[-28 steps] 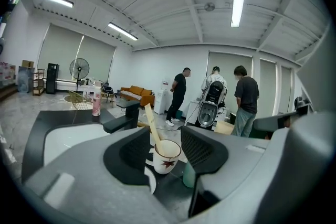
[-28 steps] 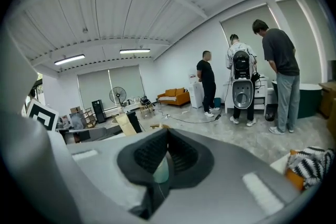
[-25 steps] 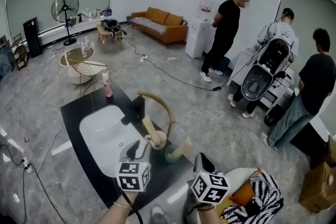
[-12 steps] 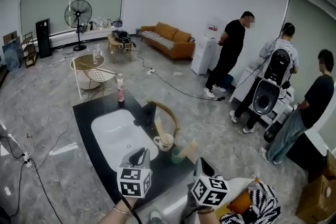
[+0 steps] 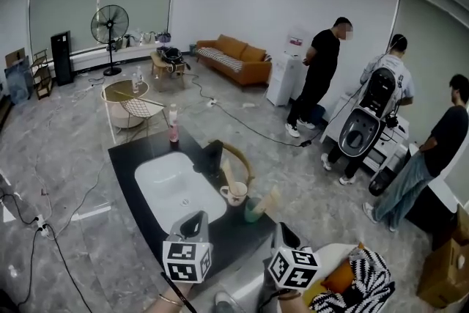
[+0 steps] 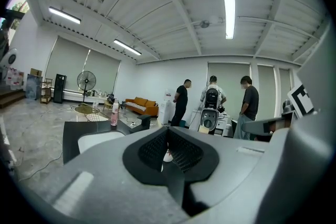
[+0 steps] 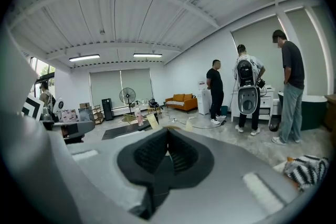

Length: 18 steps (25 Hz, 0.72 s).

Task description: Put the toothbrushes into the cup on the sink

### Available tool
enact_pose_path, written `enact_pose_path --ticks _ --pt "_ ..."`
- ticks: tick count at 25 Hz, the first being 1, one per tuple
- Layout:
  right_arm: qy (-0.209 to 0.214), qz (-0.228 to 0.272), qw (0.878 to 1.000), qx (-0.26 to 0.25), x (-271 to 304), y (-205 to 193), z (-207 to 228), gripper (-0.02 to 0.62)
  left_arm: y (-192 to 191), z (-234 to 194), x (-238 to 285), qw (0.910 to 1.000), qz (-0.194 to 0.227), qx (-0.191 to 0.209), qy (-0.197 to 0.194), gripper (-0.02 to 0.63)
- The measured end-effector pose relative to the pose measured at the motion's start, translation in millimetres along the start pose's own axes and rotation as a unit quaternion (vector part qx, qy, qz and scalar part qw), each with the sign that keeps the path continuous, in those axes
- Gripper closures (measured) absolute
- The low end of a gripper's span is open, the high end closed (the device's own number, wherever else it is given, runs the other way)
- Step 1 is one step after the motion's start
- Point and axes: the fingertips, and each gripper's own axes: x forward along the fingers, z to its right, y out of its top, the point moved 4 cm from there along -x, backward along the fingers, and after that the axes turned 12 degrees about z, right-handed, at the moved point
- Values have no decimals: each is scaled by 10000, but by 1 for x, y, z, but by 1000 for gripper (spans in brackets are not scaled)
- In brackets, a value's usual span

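A white cup (image 5: pixel 235 194) stands on the black counter (image 5: pixel 139 231) at the right rim of the white sink (image 5: pixel 172 190), with a pale toothbrush (image 5: pixel 227 173) upright in it. Beside it a green cup (image 5: pixel 253 213) holds another pale toothbrush (image 5: pixel 272 199) that leans right. My left gripper (image 5: pixel 194 219) hangs over the counter's near edge, short of the white cup. Its jaws have just been closing and now stand shut with nothing between them (image 6: pixel 168 131). My right gripper (image 5: pixel 281 229) is shut and empty (image 7: pixel 168 134), near and right of the green cup.
A black faucet (image 5: pixel 212 156) and a pink bottle (image 5: pixel 174 130) stand behind the sink. A curved wooden chair back (image 5: pixel 239 156) rises beyond the cups. A striped cloth (image 5: pixel 366 278) lies at the lower right. Three people (image 5: pixel 320 77) stand at the back right, and cables cross the floor.
Both grippers have drawn back toward me, away from the cups. The left jaws, open beside the white cup before, have shut empty. The head view has lifted.
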Motion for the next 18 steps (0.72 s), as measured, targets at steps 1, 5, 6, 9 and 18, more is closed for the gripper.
enact_pose_path --ticks 1,5,6,9,18 --pt "0 -8 10000 4 -2 -1 -2 592 0 -1 -3 10000 -2 -11 -4 600" --pt "46 -38 10000 -10 -7 -3 -9 592 -1 -2 -9 10000 -37 -7 -47 600" --pt "51 -47 9999 -79 -9 -4 -10 592 -2 -2 -9 10000 -50 5 -64 600" --pt "30 -57 9995 -321 -12 -4 -12 594 -4 -1 -10 9999 -73 21 -109 600" --pt "-31 -44 9998 -212 -11 -2 -7 594 -3 3 -4 9997 -108 76 -205 600"
